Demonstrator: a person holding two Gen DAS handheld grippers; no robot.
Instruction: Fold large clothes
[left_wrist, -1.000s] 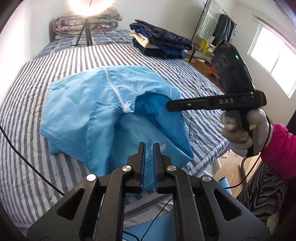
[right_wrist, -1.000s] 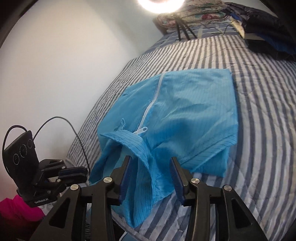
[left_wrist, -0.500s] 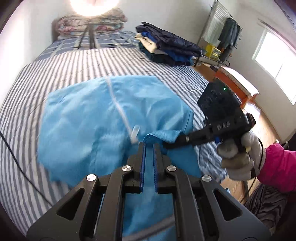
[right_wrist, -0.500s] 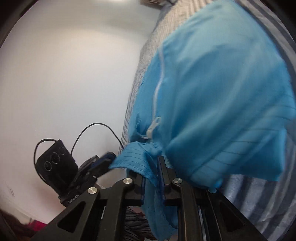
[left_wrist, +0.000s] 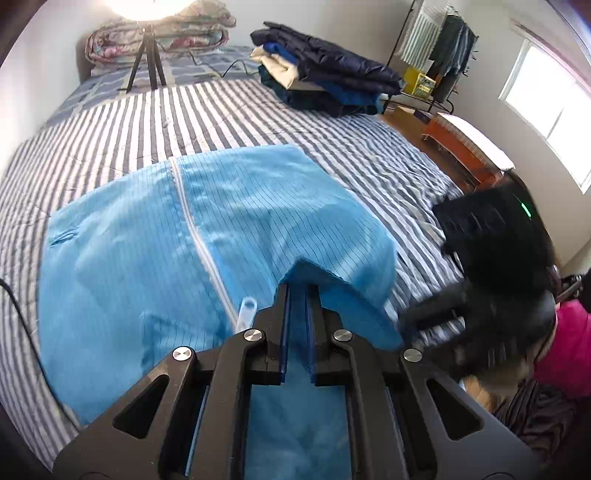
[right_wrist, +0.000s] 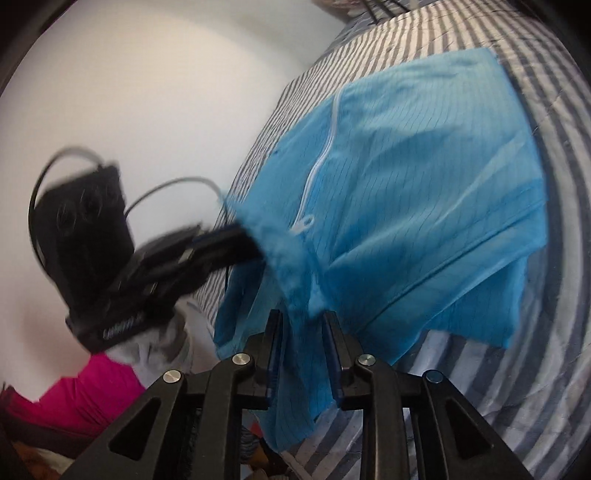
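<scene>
Noted white lettering on the left gripper's body, too blurred to read. Left gripper (left_wrist: 297, 295) pinched nearly closed on blue garment (left_wrist: 229, 236) at its near edge. Right gripper (right_wrist: 302, 328) jaws parted, fabric hanging loose between, not clamped. Garment spread on striped bed (left_wrist: 147, 118), zipper (left_wrist: 195, 236) up. Folded dark clothes (left_wrist: 325, 85) at 1 o'clock, tripod (left_wrist: 146, 62) at 11, drying rack (left_wrist: 436, 44) at 2.

Striped bed (left_wrist: 332, 155): blue zip garment (left_wrist: 155, 251) spread near edge, folded clothes stack (left_wrist: 325, 85), tripod (left_wrist: 146, 62), rolled quilt (left_wrist: 159, 37) far end.
</scene>
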